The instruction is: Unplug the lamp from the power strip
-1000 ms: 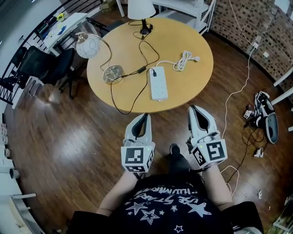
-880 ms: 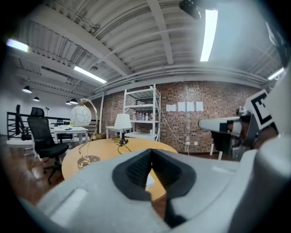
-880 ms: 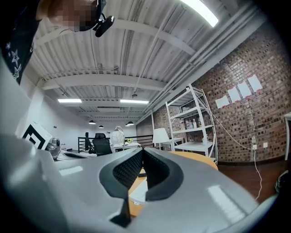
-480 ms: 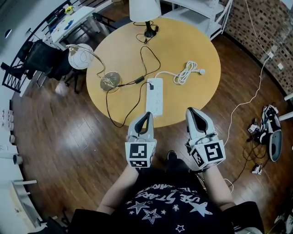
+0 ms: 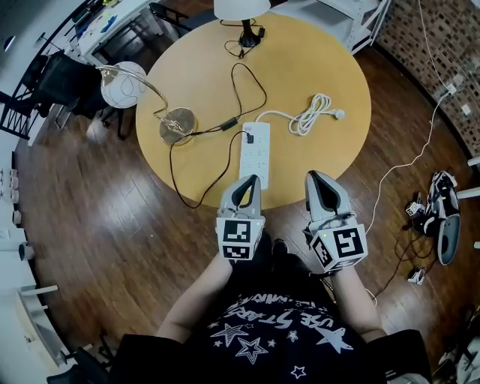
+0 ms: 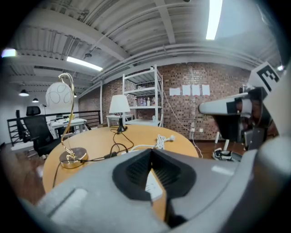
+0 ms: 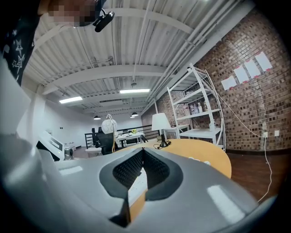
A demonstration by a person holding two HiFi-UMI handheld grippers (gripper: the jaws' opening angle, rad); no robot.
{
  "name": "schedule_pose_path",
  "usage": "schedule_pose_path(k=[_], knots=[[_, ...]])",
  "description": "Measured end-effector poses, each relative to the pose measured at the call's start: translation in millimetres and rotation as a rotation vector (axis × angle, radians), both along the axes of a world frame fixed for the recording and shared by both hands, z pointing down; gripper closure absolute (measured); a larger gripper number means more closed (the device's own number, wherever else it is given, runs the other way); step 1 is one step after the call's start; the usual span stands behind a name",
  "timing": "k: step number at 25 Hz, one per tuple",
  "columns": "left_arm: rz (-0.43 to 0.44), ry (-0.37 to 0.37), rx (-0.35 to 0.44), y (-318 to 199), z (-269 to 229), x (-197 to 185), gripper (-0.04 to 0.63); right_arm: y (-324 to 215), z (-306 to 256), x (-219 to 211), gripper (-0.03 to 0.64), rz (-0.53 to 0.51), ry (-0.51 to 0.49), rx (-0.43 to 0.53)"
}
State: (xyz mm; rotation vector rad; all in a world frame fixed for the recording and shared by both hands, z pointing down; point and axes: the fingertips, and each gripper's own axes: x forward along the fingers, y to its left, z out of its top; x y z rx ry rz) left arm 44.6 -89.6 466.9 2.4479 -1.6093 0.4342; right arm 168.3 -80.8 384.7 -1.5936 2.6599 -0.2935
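Note:
A white power strip (image 5: 255,154) lies on the round wooden table (image 5: 330,60), with a black plug (image 5: 248,137) in its far end. Black cords run from there toward the gold lamp base (image 5: 177,121) with its globe shade (image 5: 122,82). My left gripper (image 5: 251,180) is shut and empty, its tips over the table's near edge just short of the strip. The right gripper (image 5: 313,176) is also shut and empty, beside it at the same edge. In the left gripper view the strip (image 6: 152,184) shows behind the closed left gripper (image 6: 151,150); the right gripper view shows the right gripper (image 7: 142,150) closed.
A white-shade lamp (image 5: 241,7) stands at the table's far side, and a coiled white cord (image 5: 315,114) lies right of the strip. A black office chair (image 5: 60,75) is at the left, white shelves (image 5: 360,15) at the back right, shoes and cables (image 5: 439,217) on the floor.
Both grippers have come forward to the table's near edge, and the left one has shifted right toward the strip. Both stay shut.

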Motion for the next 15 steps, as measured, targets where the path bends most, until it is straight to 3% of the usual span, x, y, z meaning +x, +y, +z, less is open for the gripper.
schedule_pose_path(k=[10,15], knots=[[0.043,-0.064,-0.159,-48,74,3,0.591,-34,51,-41,0.609,0.003,0.070,-0.100],[0.042,-0.093,-0.172,-69,88,5,0.591,-58,61,-54,0.609,0.009,0.101,-0.116]])
